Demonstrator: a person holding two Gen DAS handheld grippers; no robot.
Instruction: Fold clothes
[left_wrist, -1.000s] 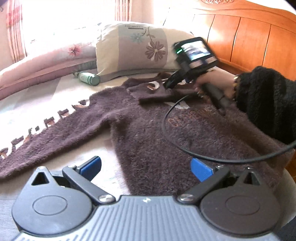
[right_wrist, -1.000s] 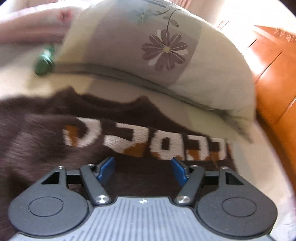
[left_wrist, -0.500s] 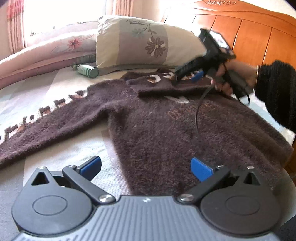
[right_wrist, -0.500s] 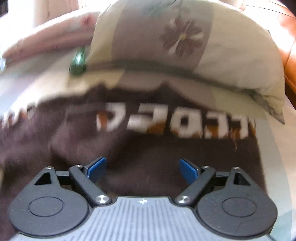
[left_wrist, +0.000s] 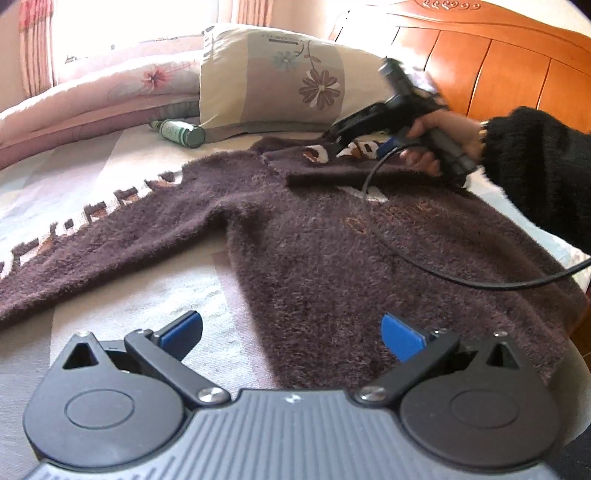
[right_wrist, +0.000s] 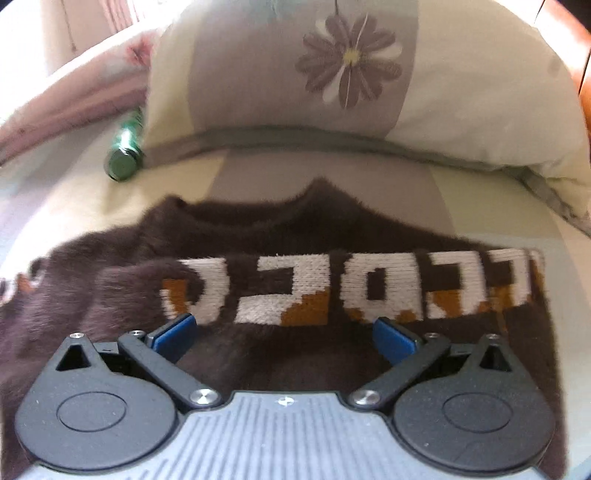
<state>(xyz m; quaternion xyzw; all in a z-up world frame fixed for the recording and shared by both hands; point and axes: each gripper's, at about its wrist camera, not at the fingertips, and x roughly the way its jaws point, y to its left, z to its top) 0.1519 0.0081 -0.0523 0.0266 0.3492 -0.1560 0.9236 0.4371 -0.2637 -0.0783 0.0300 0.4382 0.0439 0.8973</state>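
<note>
A fuzzy dark brown sweater (left_wrist: 332, 251) lies flat on the bed, one sleeve (left_wrist: 92, 251) stretched out to the left. Its other sleeve (right_wrist: 351, 291), with white and orange lettering, is folded across the chest below the collar. My right gripper (right_wrist: 284, 332) hovers over that folded sleeve with its jaws opening wide and nothing pinched between the blue pads; in the left wrist view the right gripper (left_wrist: 360, 144) shows at the far side, held by a hand in a black sleeve (left_wrist: 535, 173). My left gripper (left_wrist: 291, 332) is open above the sweater's hem, holding nothing.
A flowered pillow (left_wrist: 280, 81) leans at the head of the bed, a green bottle (left_wrist: 181, 131) lying beside it. A pink quilt (left_wrist: 92, 96) is bunched at the left. An orange wooden headboard (left_wrist: 498, 62) rises behind. A black cable (left_wrist: 424, 266) trails over the sweater.
The right gripper's jaws have spread wider and let go of the lettered sleeve, and it has backed off and tilted over it. The left gripper has stayed put.
</note>
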